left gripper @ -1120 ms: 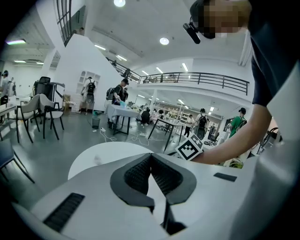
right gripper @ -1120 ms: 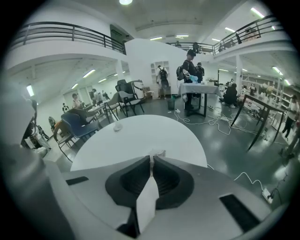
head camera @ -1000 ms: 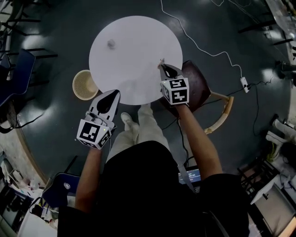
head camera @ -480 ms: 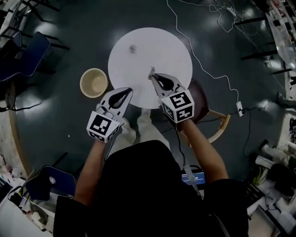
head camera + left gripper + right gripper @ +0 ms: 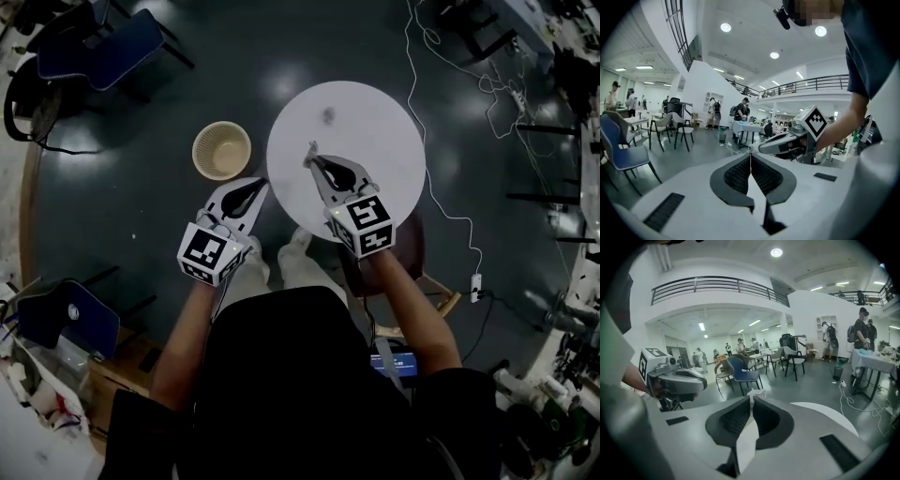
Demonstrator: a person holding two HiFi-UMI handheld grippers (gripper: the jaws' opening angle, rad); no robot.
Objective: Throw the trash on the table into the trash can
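Observation:
In the head view a round white table (image 5: pixel 375 178) stands beside a beige basket trash can (image 5: pixel 222 150) on the floor to its left. My right gripper (image 5: pixel 311 157) hovers over the table's left part, shut on a small white paper scrap (image 5: pixel 308 150). The right gripper view shows that scrap (image 5: pixel 751 393) pinched between the closed jaws of the right gripper (image 5: pixel 751 398). A small grey crumpled ball (image 5: pixel 328 116) lies on the table's far side. My left gripper (image 5: pixel 259 183) hangs just off the table's left edge, below the basket. Its jaws (image 5: pixel 750 154) are shut on nothing.
A blue chair (image 5: pixel 112 42) stands far left and another blue chair (image 5: pixel 66 314) near left. A brown chair (image 5: pixel 412 272) sits under the table's near right edge. A white cable (image 5: pixel 441 206) runs across the dark floor on the right. People and furniture fill the hall beyond.
The right gripper has carried the scrap from the table's right edge leftward across it, toward the basket side. The left gripper stayed near the table's left edge while the head view swung.

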